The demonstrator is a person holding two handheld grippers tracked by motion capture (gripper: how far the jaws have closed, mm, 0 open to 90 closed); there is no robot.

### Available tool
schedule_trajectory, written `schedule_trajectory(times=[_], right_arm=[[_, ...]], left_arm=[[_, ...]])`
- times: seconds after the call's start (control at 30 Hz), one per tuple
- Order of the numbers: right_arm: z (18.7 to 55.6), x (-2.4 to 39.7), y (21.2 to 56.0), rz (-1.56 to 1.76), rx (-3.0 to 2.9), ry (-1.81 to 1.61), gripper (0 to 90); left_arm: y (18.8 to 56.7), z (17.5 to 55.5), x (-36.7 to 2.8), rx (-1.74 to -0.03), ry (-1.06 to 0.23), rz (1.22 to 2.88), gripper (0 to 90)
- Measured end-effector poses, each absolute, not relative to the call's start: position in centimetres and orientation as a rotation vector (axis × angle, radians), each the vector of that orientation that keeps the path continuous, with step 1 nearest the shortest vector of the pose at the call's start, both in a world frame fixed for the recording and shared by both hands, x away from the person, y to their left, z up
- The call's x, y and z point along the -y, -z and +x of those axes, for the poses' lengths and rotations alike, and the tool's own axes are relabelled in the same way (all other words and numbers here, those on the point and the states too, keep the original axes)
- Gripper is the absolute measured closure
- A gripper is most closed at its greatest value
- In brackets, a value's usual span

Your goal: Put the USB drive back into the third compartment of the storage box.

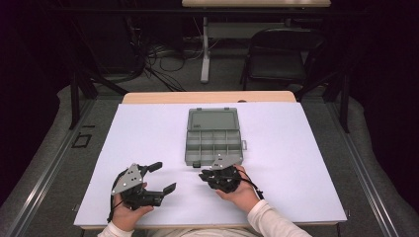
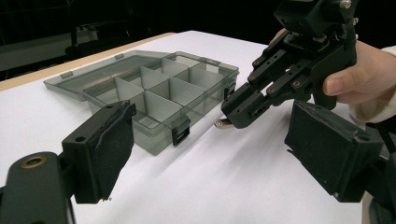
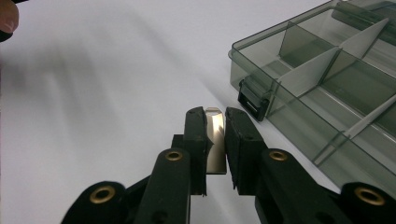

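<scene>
Lying open near the middle of the white desk (image 1: pixel 148 148) is a smoky-grey plastic organiser box (image 1: pixel 214 143), its lid (image 1: pixel 213 120) folded flat on the far side and its tray split by pale dividers (image 2: pixel 156 88) into small compartments; a black latch (image 2: pixel 180 130) sits on the near wall of the tray; the compartments look bare as far as the views let me tell. The right claw (image 1: pixel 213 174), gripped in the person's right hand (image 1: pixel 240 192), sits just beside the box's near edge, its jaws pressed together on a small flat metal piece (image 3: pixel 215 140); the right gripper view shows that silvery strip pinched upright between the two black pads, its rounded tip poking out past them, close to the latch yet apart from it; in the left gripper view the same tip peeks out beneath the closed jaws, just above the desk surface. The left claw (image 1: pixel 165 177), held in the left hand (image 1: pixel 129 210), rests over the near left part of the desk, well apart from the box, its jaws spread wide with nothing between them.
</scene>
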State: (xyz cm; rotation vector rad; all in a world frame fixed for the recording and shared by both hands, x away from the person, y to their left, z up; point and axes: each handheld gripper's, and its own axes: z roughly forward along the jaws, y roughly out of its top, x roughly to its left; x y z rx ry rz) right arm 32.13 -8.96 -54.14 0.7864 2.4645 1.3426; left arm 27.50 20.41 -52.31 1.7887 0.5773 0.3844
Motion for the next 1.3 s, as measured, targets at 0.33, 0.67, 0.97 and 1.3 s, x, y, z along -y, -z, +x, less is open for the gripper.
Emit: schedule_trajectory(times=[0.33,0.67,0.97,1.3], right_arm=[[32.1,9.4,53.5,0.789,-2.445,-1.357,79.4],[32.3,10.0,52.7,0.796,-2.413,-1.374,79.4],[32.7,11.0,52.0,0.820,-2.373,-1.384,79.4],[33.1,12.1,51.4,0.856,-2.338,-1.384,79.4]], left_arm=[[52.3,27.5,-20.4,-0.575,-0.385,1.790,14.9],[52.3,27.5,-20.4,-0.575,-0.384,1.786,14.9],[52.3,27.5,-20.4,-0.574,-0.384,1.785,15.0],[52.3,27.5,-20.5,-0.575,-0.385,1.787,15.0]])
